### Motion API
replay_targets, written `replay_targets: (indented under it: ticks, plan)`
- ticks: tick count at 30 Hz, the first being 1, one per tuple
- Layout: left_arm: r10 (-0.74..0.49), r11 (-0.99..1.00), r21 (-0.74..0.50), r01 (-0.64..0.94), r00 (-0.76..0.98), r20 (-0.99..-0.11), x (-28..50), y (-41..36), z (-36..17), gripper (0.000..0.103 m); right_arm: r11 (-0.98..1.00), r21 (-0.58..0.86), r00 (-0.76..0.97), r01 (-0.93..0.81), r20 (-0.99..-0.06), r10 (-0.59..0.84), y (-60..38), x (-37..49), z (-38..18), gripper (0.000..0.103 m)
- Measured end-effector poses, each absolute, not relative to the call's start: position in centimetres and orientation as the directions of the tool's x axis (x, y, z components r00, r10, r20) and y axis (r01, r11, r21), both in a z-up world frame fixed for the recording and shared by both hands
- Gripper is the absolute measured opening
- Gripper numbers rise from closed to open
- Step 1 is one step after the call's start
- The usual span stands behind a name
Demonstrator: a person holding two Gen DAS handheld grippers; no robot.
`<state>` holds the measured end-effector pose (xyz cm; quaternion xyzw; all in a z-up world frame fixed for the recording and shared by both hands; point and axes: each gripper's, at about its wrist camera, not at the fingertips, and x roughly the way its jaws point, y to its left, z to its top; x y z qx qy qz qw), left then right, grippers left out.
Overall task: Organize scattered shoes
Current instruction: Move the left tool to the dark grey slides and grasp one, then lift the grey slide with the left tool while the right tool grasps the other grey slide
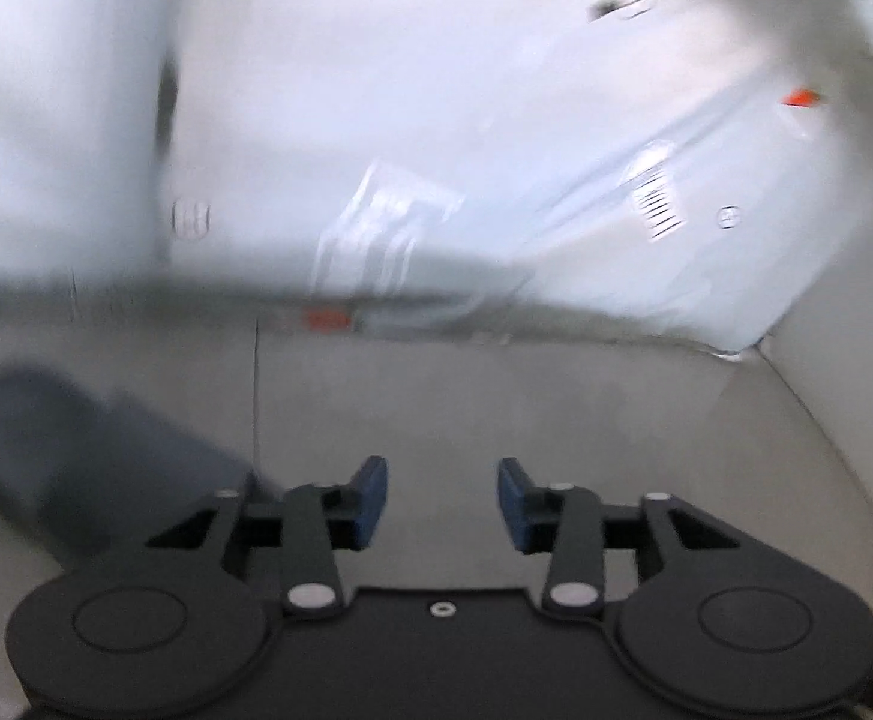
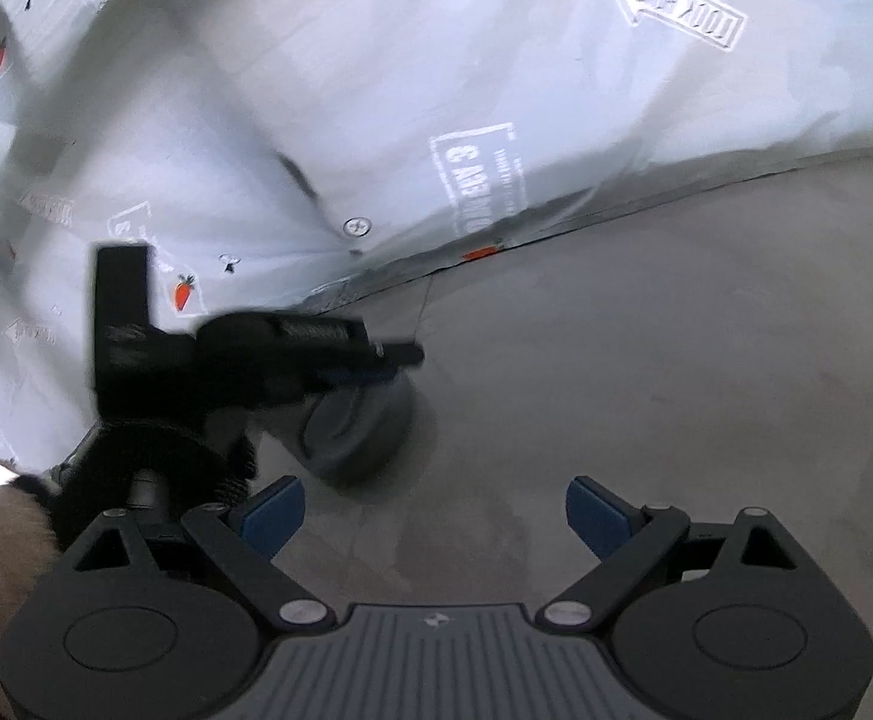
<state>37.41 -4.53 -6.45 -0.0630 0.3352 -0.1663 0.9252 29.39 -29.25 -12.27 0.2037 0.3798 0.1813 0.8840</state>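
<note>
grey shoe (image 2: 355, 435) on floor (image 2: 646, 372), just ahead-left of right gripper (image 2: 433, 513), jaws wide apart, empty. left gripper (image 1: 442, 504) above shoe, jaws apart, nothing between. printed sheet (image 2: 376, 90) beyond.

Right wrist view: two hand-held grippers over a grey shoe on the floor

The right hand-held gripper (image 2: 435, 516) stood with its blue pads (image 2: 595, 519) wide apart, nothing between them, above the grey floor (image 2: 646, 372). The left hand-held gripper (image 2: 397, 360), blurred, reached in from the left over a dark grey shoe (image 2: 358, 426); whether it touched the shoe could not be told. A white printed sheet (image 2: 376, 90) with small carrot motifs hung behind.
</note>
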Motion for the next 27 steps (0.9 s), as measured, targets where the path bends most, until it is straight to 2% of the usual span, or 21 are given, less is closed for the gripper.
replay_targets:
  ticks: [1, 4, 8, 11, 15, 17, 18, 20, 22, 24, 27]
  plan:
    - [-0.331, 0.943, -0.196, 0.267, 0.738, -0.588, 36.8, -3.0, -5.8, 0.058, 0.852, 0.498, 0.65, -0.16, -0.597, 0.471, -29.5, 29.3, -12.3, 0.094]
    - [-0.29, 0.956, -0.131, 0.264, 0.766, -0.574, 36.0, 1.8, -4.6, 0.065, 0.854, 0.5, 0.658, -0.143, -0.596, 0.459, -29.9, 29.2, -12.4, 0.094]
    - [-0.246, 0.966, -0.092, 0.242, 0.749, -0.615, 37.0, 7.7, -4.9, 0.065, 0.85, 0.508, 0.654, -0.14, -0.597, 0.465, -30.1, 29.0, -12.8, 0.094]
    - [-0.287, 0.952, -0.109, 0.285, 0.715, -0.638, 37.9, 9.8, -5.5, 0.065, 0.847, 0.509, 0.639, -0.152, -0.603, 0.477, -29.7, 29.0, -13.2, 0.094]
    - [-0.368, 0.916, -0.11, 0.386, 0.697, -0.616, 39.9, 9.4, -6.7, 0.065, 0.846, 0.504, 0.618, -0.176, -0.612, 0.494, -28.7, 29.3, -13.4, 0.094]
    - [-0.358, 0.918, -0.102, 0.382, 0.693, -0.626, 40.6, 8.3, -7.1, 0.06, 0.85, 0.492, 0.612, -0.189, -0.617, 0.494, -28.2, 29.4, -13.4, 0.094]
    - [-0.348, 0.922, -0.098, 0.375, 0.69, -0.635, 41.0, 7.4, -6.9, 0.05, 0.851, 0.488, 0.612, -0.191, -0.619, 0.493, -28.2, 29.4, -13.4, 0.094]
    - [-0.343, 0.924, -0.101, 0.368, 0.685, -0.642, 41.3, 6.6, -6.4, 0.042, 0.854, 0.484, 0.613, -0.19, -0.62, 0.489, -28.2, 29.3, -13.3, 0.094]
    - [-0.374, 0.92, -0.17, 0.353, 0.663, -0.648, 42.0, 4.5, -5.9, 0.03, 0.856, 0.483, 0.62, -0.182, -0.62, 0.481, -28.4, 29.1, -13.2, 0.094]
    - [-0.431, 0.902, -0.288, 0.321, 0.631, -0.645, 42.9, 1.5, -5.5, 0.03, 0.859, 0.484, 0.63, -0.167, -0.618, 0.47, -28.7, 29.1, -13.0, 0.094]
    - [-0.483, 0.875, -0.353, 0.33, 0.601, -0.636, 44.2, -3.4, -5.2, 0.036, 0.862, 0.489, 0.651, -0.133, -0.613, 0.448, -29.8, 28.9, -12.8, 0.094]
